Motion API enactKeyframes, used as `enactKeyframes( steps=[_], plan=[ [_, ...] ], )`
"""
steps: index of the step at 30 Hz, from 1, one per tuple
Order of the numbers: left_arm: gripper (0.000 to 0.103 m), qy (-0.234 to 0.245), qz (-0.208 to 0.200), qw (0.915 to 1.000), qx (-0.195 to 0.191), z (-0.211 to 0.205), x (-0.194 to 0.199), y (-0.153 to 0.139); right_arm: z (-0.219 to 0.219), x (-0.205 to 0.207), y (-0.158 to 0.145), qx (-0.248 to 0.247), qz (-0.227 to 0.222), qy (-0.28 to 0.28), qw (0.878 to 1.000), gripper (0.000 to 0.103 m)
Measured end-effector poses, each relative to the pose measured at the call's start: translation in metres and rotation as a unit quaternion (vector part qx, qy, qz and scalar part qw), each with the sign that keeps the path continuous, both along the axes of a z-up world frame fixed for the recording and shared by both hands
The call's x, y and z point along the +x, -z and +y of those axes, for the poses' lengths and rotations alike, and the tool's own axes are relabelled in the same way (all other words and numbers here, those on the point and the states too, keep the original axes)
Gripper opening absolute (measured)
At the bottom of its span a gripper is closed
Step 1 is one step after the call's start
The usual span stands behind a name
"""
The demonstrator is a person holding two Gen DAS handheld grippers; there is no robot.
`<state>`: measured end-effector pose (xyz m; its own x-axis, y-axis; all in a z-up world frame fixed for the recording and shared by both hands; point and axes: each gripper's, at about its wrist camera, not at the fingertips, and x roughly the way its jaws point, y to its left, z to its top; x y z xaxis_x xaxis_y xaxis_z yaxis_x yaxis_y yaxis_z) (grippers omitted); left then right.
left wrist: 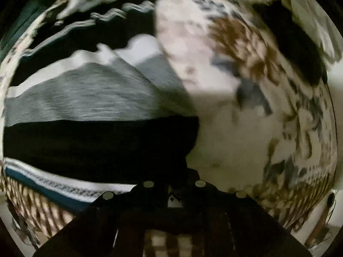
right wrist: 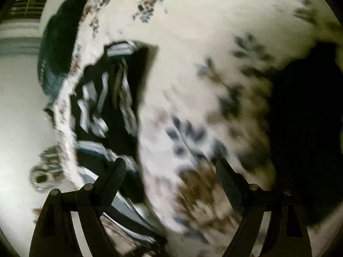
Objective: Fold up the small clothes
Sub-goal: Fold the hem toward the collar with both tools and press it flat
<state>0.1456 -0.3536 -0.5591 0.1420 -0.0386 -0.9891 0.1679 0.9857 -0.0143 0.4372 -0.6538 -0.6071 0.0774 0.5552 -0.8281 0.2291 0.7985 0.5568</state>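
Left wrist view: left gripper (left wrist: pixel 173 192), pointing down, jaws pressed together; black cloth lies right at the tips, but blur hides whether any of it is pinched. Beneath it, a black garment with a white patterned, teal-edged band (left wrist: pixel 96 145) lies near left; just beyond it sits a grey and white knit piece (left wrist: pixel 85 94); farther left lies a heap of black cloth with pale stripes (left wrist: pixel 85 21). All rest on a cream bedspread printed with brown and blue leaves (left wrist: pixel 225 132). One more black item (left wrist: pixel 300 49) lies far right.

Right wrist view: right gripper (right wrist: pixel 171 171), fingers spread wide, nothing between them, over bare bedspread (right wrist: pixel 203 42). The crumpled black striped clothes (right wrist: pixel 111 98) lie left of it, the left finger's tip overlapping their edge in the picture. A dark green textile (right wrist: pixel 60 38) hangs at the bed's far left edge; a large dark mass (right wrist: pixel 300 117) lies to the right.

Progress, judged: early. No neat folded stack is discernible; most clothes appear unfolded, and heavy blur limits certainty.
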Motion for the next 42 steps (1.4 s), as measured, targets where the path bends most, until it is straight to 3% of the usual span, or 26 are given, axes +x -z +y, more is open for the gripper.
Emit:
enactKeyframes(
  steps=[4,7,10,12,14,19,24,29,32,38,42],
  plan=[
    [0.005,-0.019,-0.017,0.9996,-0.011,0.015,-0.001,-0.03,0.009,0.063,0.04,0.072,0.013,0.051,0.996,0.087],
    [0.005,-0.031,-0.029,0.999,-0.016,0.023,-0.002,-0.051,0.022,0.094,0.066,0.106,0.028,0.081,0.991,0.081],
    [0.005,-0.043,-0.039,0.9982,-0.014,0.027,-0.005,-0.065,0.038,0.12,0.091,0.128,0.047,0.1,0.986,0.06],
    [0.005,-0.054,-0.04,0.9976,-0.015,0.032,-0.004,-0.072,0.049,0.133,0.102,0.134,0.056,0.102,0.984,0.029],
    [0.005,-0.062,-0.043,0.997,-0.016,0.041,-0.005,-0.08,0.058,0.139,0.1,0.118,0.054,0.098,0.987,0.011],
    [0.004,-0.085,-0.06,0.9941,-0.032,0.075,-0.009,-0.107,0.071,0.147,0.058,0.073,0.027,0.085,0.993,0.009],
    [0.004,-0.134,-0.076,0.9864,-0.056,0.129,-0.007,-0.129,0.109,0.162,-0.015,0.022,-0.001,0.045,0.999,0.009],
    [0.004,-0.207,-0.087,0.9694,-0.098,0.207,-0.007,-0.143,0.178,0.187,-0.079,-0.03,-0.01,0.006,0.999,0.009],
    [0.004,-0.258,-0.08,0.9532,-0.136,0.26,-0.01,-0.137,0.23,0.205,-0.105,-0.06,-0.019,-0.011,0.998,0.009],
    [0.004,-0.324,-0.075,0.927,-0.174,0.349,-0.012,-0.11,0.363,0.241,-0.106,-0.111,-0.021,-0.044,0.993,0.009],
    [0.002,-0.36,-0.07,0.9118,-0.186,0.405,-0.006,-0.083,0.459,0.262,-0.073,-0.168,-0.019,-0.072,0.983,0.009]
  ],
)
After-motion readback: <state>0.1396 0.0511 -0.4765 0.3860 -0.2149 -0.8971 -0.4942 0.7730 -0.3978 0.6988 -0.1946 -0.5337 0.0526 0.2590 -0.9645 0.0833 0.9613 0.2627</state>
